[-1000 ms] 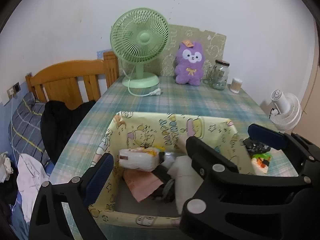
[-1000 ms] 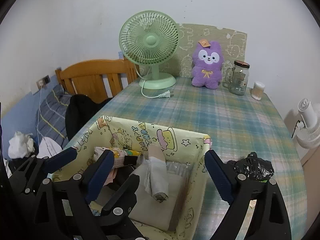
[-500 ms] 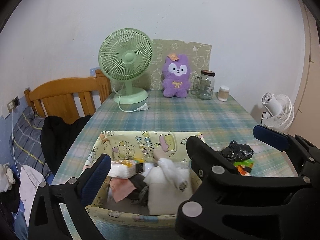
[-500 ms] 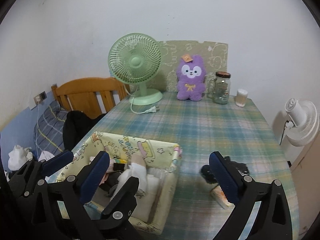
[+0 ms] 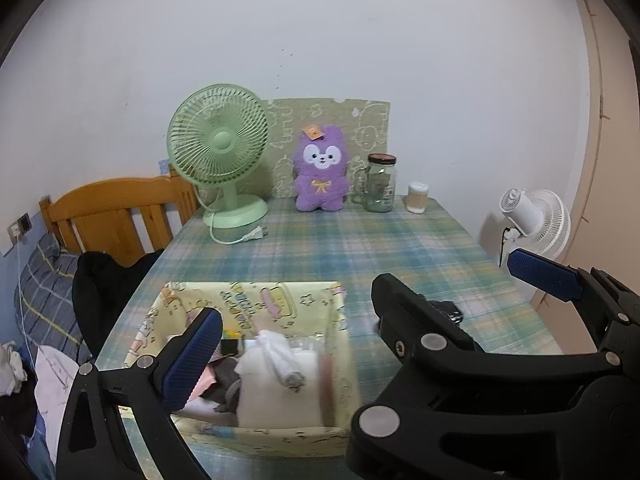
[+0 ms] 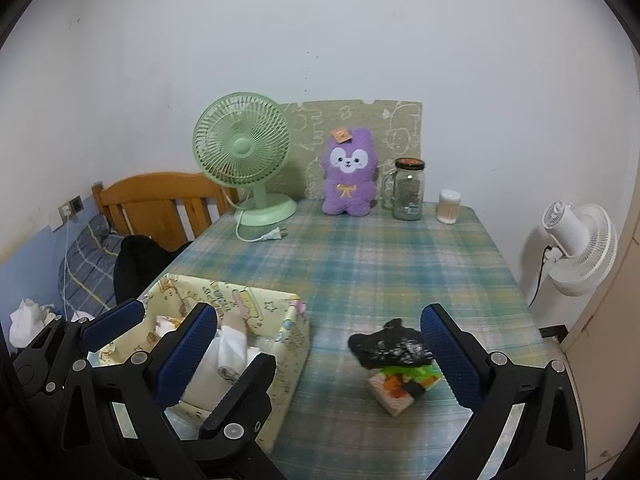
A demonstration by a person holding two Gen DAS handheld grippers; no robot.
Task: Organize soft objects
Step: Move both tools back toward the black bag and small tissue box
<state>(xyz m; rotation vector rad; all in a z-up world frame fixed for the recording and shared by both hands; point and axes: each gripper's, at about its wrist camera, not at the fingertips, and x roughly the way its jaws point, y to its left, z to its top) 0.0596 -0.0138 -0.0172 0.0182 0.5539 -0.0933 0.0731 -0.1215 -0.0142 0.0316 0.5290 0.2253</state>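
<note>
A yellow cartoon-print fabric box (image 5: 248,300) (image 6: 294,336) sits at the table's near left, holding a folded white cloth (image 5: 276,396), a rolled white sock (image 5: 280,360) and other soft pieces. A crumpled black bag (image 6: 384,346) lies on a colourful tissue pack (image 6: 400,390) right of the box. A purple plush (image 5: 320,168) (image 6: 350,172) stands at the far edge. My left gripper (image 5: 360,286) hangs open above the box's near side. My right gripper (image 6: 320,310) is wide open, with nothing between its pads. Its left finger (image 5: 416,316) crosses the left wrist view.
A green desk fan (image 6: 244,152) with a loose plug, a glass jar (image 6: 408,190) and a small white container (image 6: 449,206) line the far edge of the plaid table (image 6: 400,264). A white fan (image 6: 576,248) stands off the right edge. A wooden headboard (image 5: 112,208), a dark garment and bedding lie left.
Both grippers have drawn back and risen away from the box, which now looks smaller and lower. The black bag and tissue pack have come fully into the right wrist view.
</note>
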